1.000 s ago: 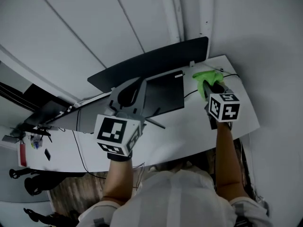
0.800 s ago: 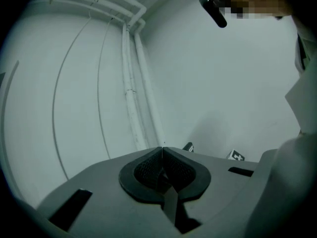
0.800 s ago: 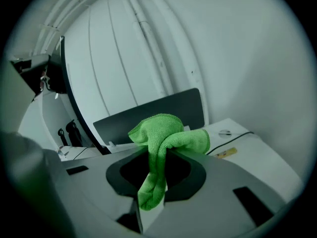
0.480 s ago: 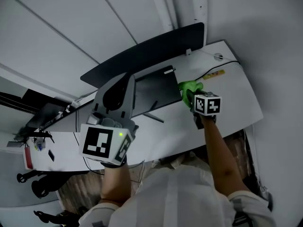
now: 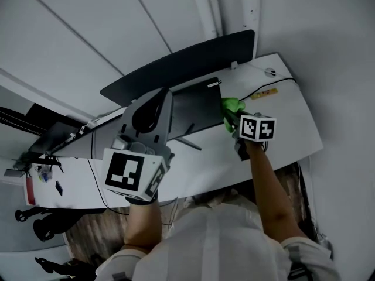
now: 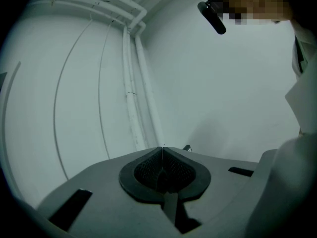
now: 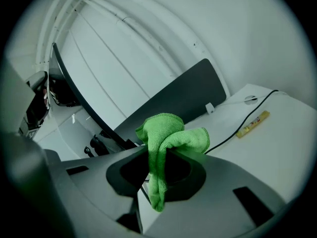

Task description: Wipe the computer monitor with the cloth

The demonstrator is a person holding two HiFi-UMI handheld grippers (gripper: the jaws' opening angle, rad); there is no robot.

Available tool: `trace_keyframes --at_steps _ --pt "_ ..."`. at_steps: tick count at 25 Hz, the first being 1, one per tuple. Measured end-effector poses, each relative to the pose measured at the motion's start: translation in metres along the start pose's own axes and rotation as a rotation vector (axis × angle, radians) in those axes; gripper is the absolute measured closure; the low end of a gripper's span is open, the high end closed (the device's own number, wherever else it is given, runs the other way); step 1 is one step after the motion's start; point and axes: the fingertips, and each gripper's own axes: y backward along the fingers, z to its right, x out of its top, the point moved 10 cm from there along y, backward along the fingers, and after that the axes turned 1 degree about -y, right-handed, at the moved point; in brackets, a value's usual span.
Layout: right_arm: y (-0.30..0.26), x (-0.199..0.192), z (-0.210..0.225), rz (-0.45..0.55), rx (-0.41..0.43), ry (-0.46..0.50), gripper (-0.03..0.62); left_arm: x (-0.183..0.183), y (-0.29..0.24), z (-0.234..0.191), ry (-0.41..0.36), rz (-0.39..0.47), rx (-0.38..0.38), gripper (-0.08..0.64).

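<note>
Green cloth (image 7: 166, 133) clamped in right hand-held gripper (image 7: 158, 153), near monitor (image 7: 183, 95) over white bench (image 7: 277, 148). Left hand-held gripper (image 6: 162, 157) fully closed, empty. Yellow strip (image 7: 252, 124) on bench, print too small to read.

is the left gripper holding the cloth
No, the left gripper is shut on nothing; the cloth is pinched in the right gripper.

The left hand-held gripper (image 6: 162, 156) has its two jaws pressed together, with nothing between them. Behind it stands a pale wall (image 6: 213, 93), where thin pipes (image 6: 132, 88) run upward. A person's light garment (image 6: 303, 108) shows at the right edge.
</note>
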Motion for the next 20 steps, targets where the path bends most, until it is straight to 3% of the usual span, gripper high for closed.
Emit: trace_keyframes --at_steps 20 --pt "0.077 0.085 -0.080 0.242 0.246 0.069 0.531 -0.005 0.021 0.009 0.032 0.046 0.002 0.543"
